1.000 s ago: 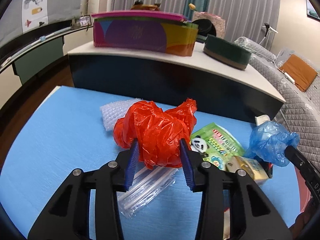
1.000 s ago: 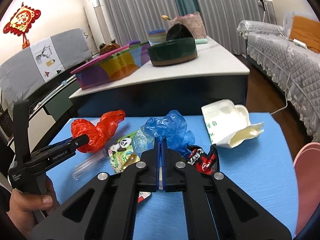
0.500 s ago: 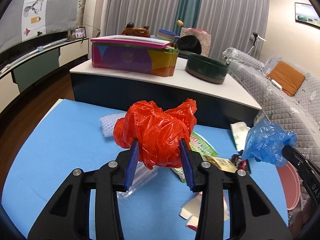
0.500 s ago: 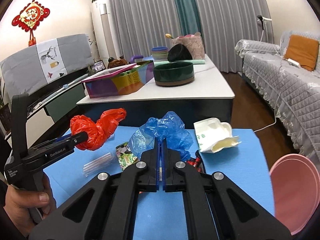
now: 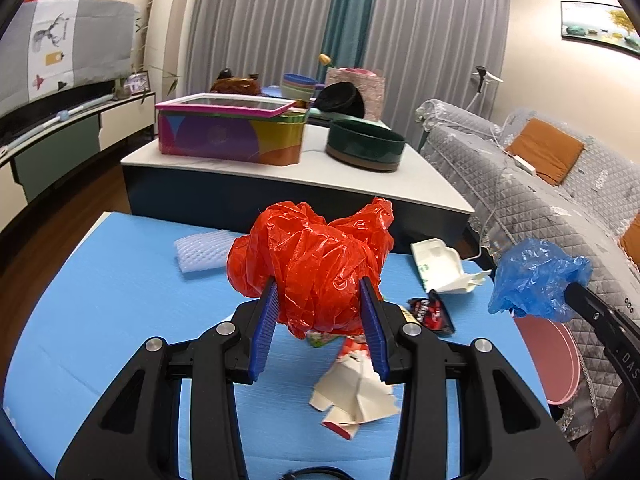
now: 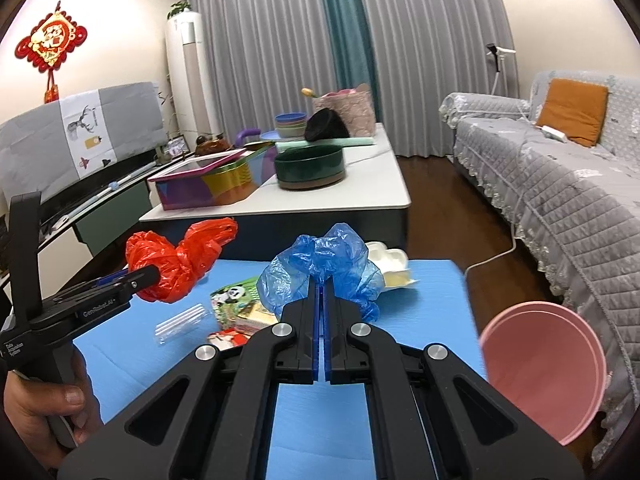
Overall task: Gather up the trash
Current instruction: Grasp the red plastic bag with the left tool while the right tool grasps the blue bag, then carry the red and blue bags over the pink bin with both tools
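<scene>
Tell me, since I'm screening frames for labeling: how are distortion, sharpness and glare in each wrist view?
Left wrist view: strong fisheye bending and dark corners; the red plastic bag in the left hand-held gripper is sharp, with small glints. Right wrist view: same curved edges; the blue plastic bag in the right hand-held gripper is sharp, while the white carton behind looks slightly smeared.

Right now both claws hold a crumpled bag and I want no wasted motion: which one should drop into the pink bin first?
Probably the right claw. Its blue bag hangs nearer the pink bin, off the mat's right edge; the left claw and red bag sit farther away.
</scene>
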`<state>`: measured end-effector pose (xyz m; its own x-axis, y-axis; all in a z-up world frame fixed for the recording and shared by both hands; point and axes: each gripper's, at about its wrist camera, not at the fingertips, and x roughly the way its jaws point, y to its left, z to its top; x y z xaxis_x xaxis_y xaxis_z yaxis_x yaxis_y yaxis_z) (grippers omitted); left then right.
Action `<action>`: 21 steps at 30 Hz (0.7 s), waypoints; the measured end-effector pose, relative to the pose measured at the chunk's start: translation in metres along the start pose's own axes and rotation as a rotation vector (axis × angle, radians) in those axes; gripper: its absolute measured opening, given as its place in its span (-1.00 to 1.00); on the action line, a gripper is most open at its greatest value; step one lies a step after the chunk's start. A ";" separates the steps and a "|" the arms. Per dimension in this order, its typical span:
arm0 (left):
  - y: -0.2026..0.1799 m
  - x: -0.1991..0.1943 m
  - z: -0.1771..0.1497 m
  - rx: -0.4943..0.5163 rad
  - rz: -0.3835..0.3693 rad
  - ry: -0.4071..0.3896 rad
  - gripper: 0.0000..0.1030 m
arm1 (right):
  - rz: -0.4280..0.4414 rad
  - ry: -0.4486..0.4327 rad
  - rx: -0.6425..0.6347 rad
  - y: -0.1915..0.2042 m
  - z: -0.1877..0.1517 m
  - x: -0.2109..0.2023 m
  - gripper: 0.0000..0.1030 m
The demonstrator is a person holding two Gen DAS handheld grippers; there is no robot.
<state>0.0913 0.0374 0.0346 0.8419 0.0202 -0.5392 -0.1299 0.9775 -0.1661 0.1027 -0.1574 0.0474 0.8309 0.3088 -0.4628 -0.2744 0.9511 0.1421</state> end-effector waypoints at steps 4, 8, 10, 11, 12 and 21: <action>-0.014 -0.004 -0.002 0.021 -0.015 -0.004 -0.23 | -0.027 -0.013 0.010 -0.013 -0.002 -0.013 -0.97; -0.027 -0.008 -0.006 0.044 -0.031 -0.005 -0.23 | -0.051 -0.027 0.022 -0.027 -0.002 -0.024 -0.97; -0.034 -0.010 -0.007 0.058 -0.038 -0.007 -0.23 | -0.063 -0.036 0.029 -0.034 -0.002 -0.030 -0.97; -0.037 -0.011 -0.008 0.064 -0.041 -0.008 -0.23 | -0.069 -0.038 0.034 -0.038 -0.002 -0.032 -0.97; -0.039 -0.012 -0.008 0.069 -0.043 -0.008 -0.23 | -0.075 -0.040 0.038 -0.042 -0.003 -0.034 -0.97; -0.059 -0.013 -0.011 0.095 -0.064 -0.002 -0.23 | -0.114 -0.059 0.079 -0.070 -0.003 -0.049 -0.97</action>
<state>0.0821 -0.0234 0.0420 0.8477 -0.0423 -0.5288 -0.0259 0.9923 -0.1209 0.0796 -0.2387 0.0573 0.8824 0.1962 -0.4277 -0.1394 0.9771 0.1608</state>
